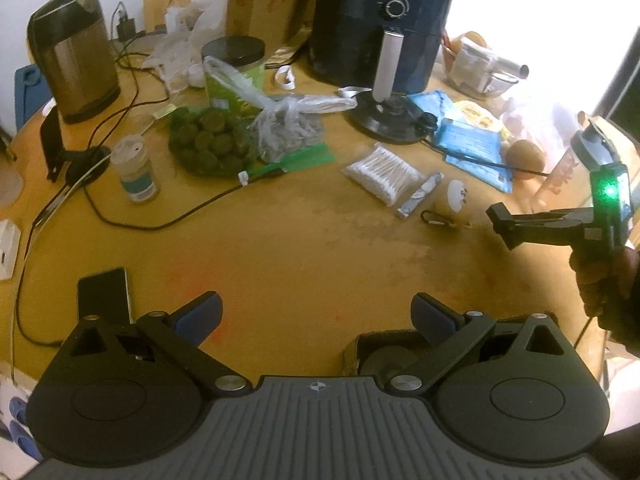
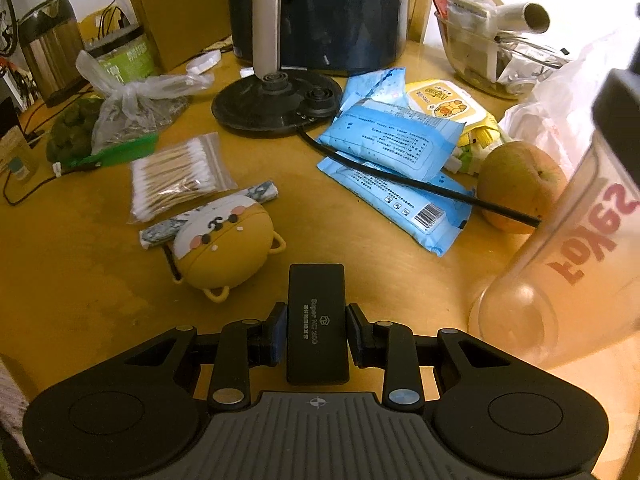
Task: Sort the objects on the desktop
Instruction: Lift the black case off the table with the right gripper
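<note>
My right hand-held gripper (image 2: 317, 334) pinches the black adapter block (image 2: 317, 322), long axis pointing straight ahead above the worktop (image 2: 100, 280), while my left hand-held gripper (image 1: 316, 316) hangs wide, empty.

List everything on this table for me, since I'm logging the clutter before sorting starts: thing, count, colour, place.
Black device: one, black, clamped in the right gripper.
Earbud case: one, mustard and white, ahead of the right gripper.
Cotton swabs: one clear bag, white tips, mid table.
Wipes packs: two, blue, beside the kettle base.
Kettle base: one, black, before the air fryer.
Air fryer: one, dark blue, rear.
Kettle: one, steel, rear left.
Fruit: one, yellow-brown, right.
Phone: one, black, near left.
Table: one, yellow wood.
Left gripper: open, empty.
Right gripper: shut on the device.
</note>
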Tool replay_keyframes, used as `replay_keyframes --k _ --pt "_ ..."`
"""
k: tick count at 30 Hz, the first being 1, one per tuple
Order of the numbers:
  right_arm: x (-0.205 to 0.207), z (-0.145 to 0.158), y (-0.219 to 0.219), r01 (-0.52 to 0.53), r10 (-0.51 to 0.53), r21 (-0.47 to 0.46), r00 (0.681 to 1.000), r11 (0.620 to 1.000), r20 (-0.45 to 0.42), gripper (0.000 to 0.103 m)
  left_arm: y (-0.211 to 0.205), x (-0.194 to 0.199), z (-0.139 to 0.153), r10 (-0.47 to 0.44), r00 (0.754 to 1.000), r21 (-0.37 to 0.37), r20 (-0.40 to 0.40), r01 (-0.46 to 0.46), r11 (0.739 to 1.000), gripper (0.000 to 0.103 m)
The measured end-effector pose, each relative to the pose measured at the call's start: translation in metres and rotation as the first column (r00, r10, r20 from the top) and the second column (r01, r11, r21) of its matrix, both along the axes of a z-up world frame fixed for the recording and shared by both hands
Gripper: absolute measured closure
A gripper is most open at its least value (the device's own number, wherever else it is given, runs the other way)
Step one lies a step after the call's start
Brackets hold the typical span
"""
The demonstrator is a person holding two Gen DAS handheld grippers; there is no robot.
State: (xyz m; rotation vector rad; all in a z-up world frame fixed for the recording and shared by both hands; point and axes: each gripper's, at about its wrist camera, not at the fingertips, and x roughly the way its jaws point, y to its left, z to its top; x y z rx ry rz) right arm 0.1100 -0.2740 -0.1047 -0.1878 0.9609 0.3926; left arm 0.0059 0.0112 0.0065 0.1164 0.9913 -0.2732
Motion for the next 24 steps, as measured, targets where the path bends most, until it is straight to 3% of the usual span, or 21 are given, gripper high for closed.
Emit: replay_keyframes --k 13,24 --pt "-0.031 0.033 -0.008 0.057 -0.058 0.048 0.998 0.997 0.026 0.069 -0.004 0.029 -0.001 -0.103 0.995 0.011 0.019 0.102 0.995 0.000" --pt "-0.062 0.055 -0.018 0.143 -0.146 0.072 0.989 0.987 0.035 0.069 -0.019 0.061 -0.003 -0.225 0.973 0.015 0.044 0.224 0.974 0.000"
